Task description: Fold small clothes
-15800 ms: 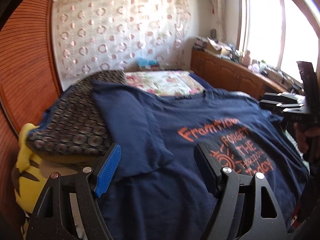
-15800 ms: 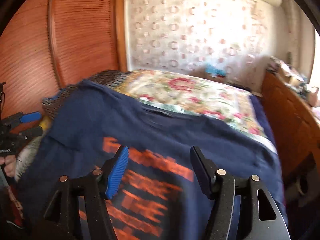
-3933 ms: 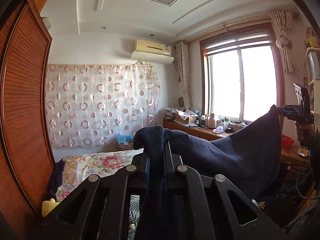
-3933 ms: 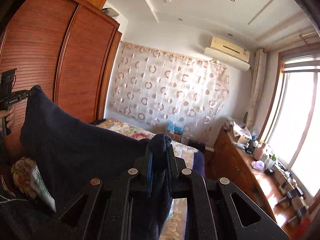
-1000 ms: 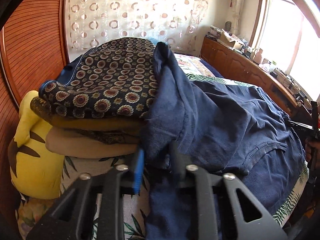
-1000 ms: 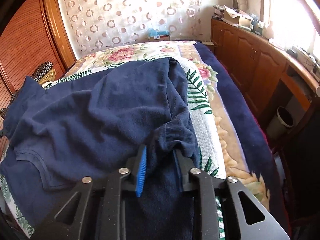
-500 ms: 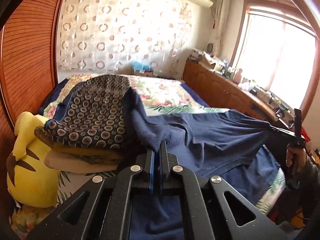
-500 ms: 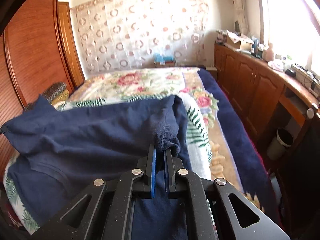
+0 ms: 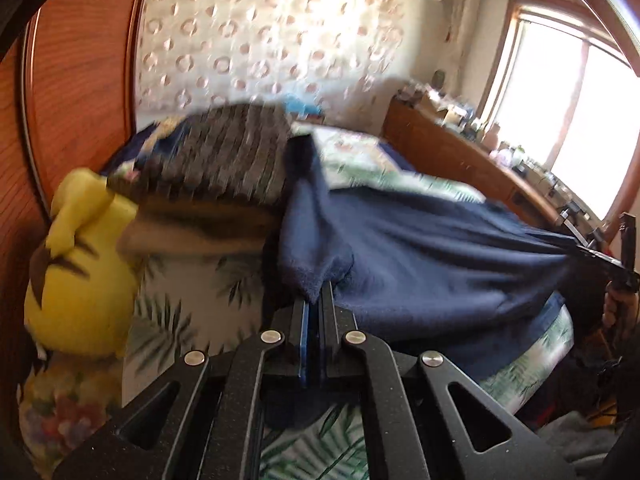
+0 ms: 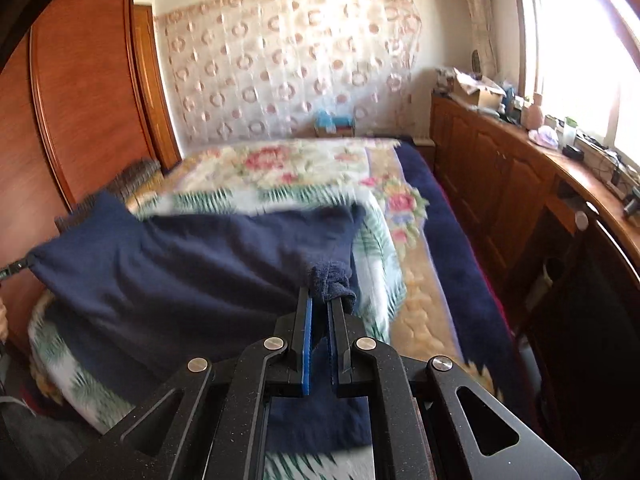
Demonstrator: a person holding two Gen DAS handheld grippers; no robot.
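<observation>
A navy T-shirt (image 9: 420, 248) hangs stretched between my two grippers, lifted off the near end of the bed. My left gripper (image 9: 316, 300) is shut on one bunched corner of it. At the far right of the left wrist view the other gripper (image 9: 600, 260) pulls the cloth taut. In the right wrist view the navy T-shirt (image 10: 180, 264) spans to the left, and my right gripper (image 10: 322, 298) is shut on a rolled fold of its edge. The left gripper's tip (image 10: 12, 268) holds the far corner at the left border. The shirt's lower part still drapes on the bed.
A bed with a floral cover (image 10: 288, 168) lies under the shirt. A stack of folded patterned clothes (image 9: 224, 164) and a yellow plush toy (image 9: 80, 264) sit at its left. A wooden wardrobe (image 10: 80, 92) stands left, a cluttered wooden counter (image 10: 520, 168) under the window right.
Both grippers closed fully on the shirt's corners and rose, pulling back. The shirt went from lying slack on the bed to hanging taut between them.
</observation>
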